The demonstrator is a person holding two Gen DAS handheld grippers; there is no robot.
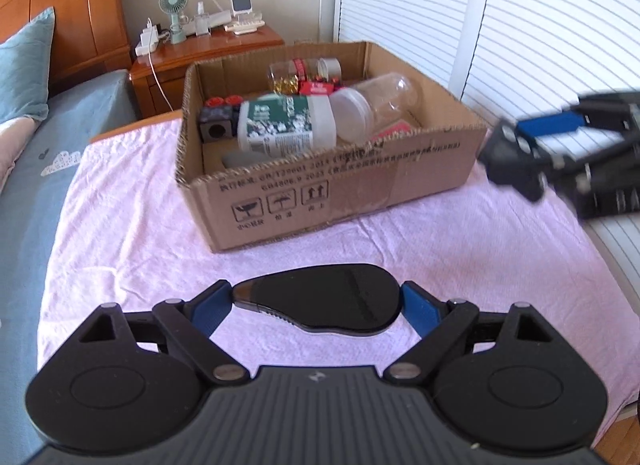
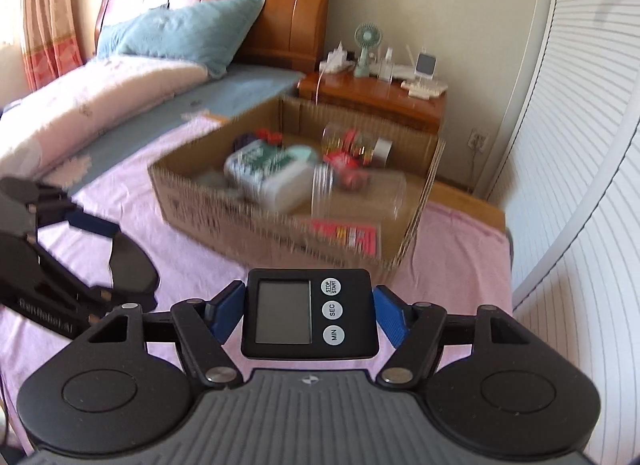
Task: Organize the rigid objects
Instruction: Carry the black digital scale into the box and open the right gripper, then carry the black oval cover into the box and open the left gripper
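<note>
My left gripper (image 1: 316, 299) is shut on a flat black teardrop-shaped object (image 1: 320, 299), held over the pink cloth in front of the cardboard box (image 1: 336, 189). My right gripper (image 2: 310, 315) is shut on a black digital timer (image 2: 310, 313) with a grey screen and three round buttons, held just short of the box's near wall (image 2: 256, 225). The box holds a white jar with a green label (image 1: 286, 127), a clear plastic jar (image 1: 384, 101), a small black cube (image 1: 216, 129) and red items. The right gripper also shows blurred at the right of the left wrist view (image 1: 516, 157); the left gripper shows at the left of the right wrist view (image 2: 108, 249).
A pink cloth (image 1: 132, 225) covers the bed end under the box. A wooden nightstand (image 1: 208, 53) with a small fan (image 1: 174, 13) and chargers stands behind. White louvred doors (image 1: 520, 25) lie to the right; a blue pillow (image 2: 180, 33) and headboard lie to the left.
</note>
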